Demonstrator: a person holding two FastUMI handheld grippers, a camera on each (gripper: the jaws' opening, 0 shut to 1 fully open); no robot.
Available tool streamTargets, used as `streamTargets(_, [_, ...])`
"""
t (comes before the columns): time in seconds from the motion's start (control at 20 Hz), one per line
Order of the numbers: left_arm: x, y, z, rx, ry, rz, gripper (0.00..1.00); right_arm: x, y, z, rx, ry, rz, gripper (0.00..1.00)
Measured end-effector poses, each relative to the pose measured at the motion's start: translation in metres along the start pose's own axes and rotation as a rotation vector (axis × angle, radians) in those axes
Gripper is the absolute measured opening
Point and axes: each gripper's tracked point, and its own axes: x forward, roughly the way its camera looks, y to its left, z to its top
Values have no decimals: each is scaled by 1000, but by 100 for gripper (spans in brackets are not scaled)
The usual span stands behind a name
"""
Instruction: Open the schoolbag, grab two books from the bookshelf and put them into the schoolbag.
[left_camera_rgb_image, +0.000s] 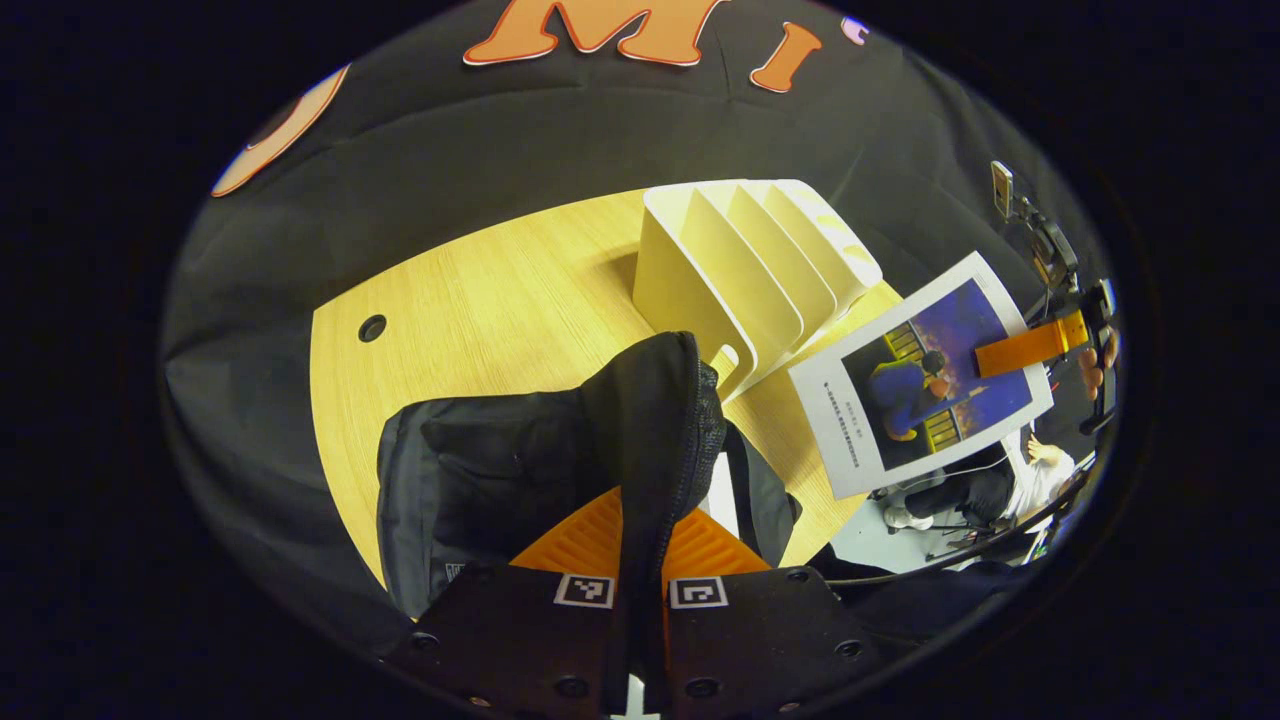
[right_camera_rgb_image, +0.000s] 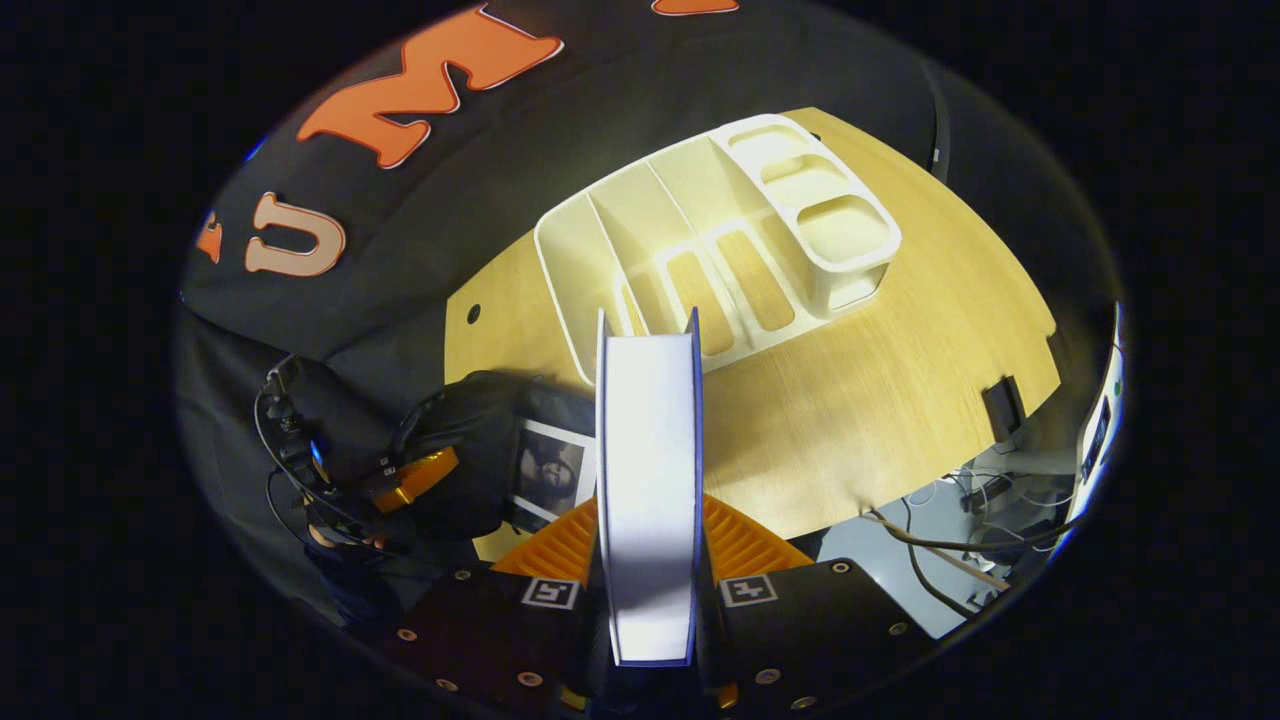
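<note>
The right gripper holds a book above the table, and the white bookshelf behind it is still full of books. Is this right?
Not quite. In the right gripper view the bookshelf stands empty, its slots bare. The rest holds: the right gripper holds a book above the table.

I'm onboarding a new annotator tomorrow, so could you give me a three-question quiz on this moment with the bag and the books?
1. True or false: the right hand-held gripper is shut on a book.
2. Multiple choice: what does the left hand-held gripper pinch? A) the rack B) the schoolbag's flap C) a cable
3. Fill in: the white bookshelf stands on the wooden ____.

Key: 1 true; 2 B; 3 table. A second book with a picture cover already shows in the bag's mouth in the right gripper view, and the shelf slots look empty.
</note>
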Motion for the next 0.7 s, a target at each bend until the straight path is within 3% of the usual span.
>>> streamTargets(0.3, [-2,0,5,-11,-21,-4,6,14,42,-19,53,-34,193,36])
streamTargets(0.7, [-13,6,17,5,-38,1,6,41,62,-36,90,-23,289,35])
